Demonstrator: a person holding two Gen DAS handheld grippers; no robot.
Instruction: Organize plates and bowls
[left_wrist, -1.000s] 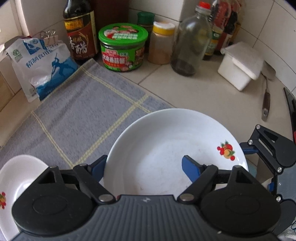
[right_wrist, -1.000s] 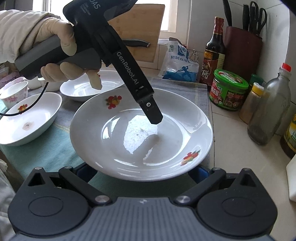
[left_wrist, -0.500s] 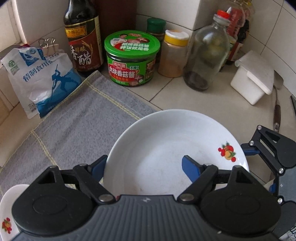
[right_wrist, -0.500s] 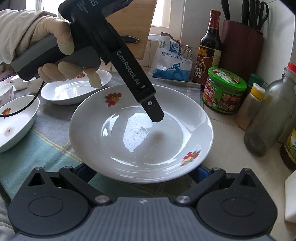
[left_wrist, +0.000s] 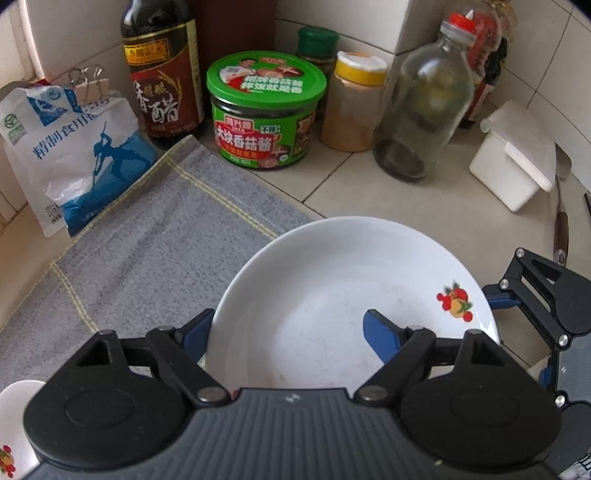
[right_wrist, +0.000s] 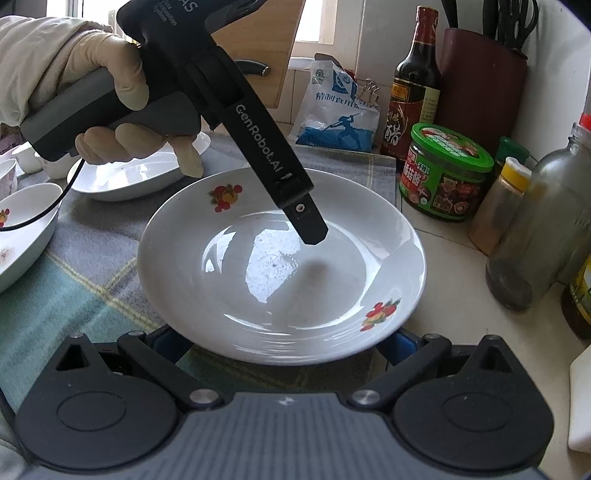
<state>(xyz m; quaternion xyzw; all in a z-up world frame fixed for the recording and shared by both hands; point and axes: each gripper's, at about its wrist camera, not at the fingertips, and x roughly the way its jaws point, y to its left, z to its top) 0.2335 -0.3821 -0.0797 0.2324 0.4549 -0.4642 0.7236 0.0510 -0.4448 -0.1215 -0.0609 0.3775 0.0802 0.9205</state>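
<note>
A white deep plate (left_wrist: 332, 302) with fruit decals hangs just above the edge of the grey cloth (left_wrist: 147, 240). My left gripper (left_wrist: 288, 332) is shut on its rim, one blue finger (left_wrist: 380, 339) inside the plate and the other outside. In the right wrist view that plate (right_wrist: 258, 280) fills the middle, with the left gripper's finger (right_wrist: 310, 229) reaching into it. My right gripper (right_wrist: 286, 343) stands open, its two fingers spread wide beneath the near rim, tips hidden. A second plate (right_wrist: 125, 177) and a bowl (right_wrist: 22, 229) rest on the cloth at left.
Along the tiled wall stand a vinegar bottle (left_wrist: 162, 74), a green jar (left_wrist: 266, 110), a yellow-lidded spice jar (left_wrist: 354, 103) and a glass bottle (left_wrist: 424, 107). A salt bag (left_wrist: 74, 155) leans at left. A white box (left_wrist: 513, 155) and a knife (left_wrist: 561, 229) lie at right.
Both grippers have carried the plate toward the jars and bottles at the back corner. The other dishes have slid away to the left. The grip on the plate looks the same.
</note>
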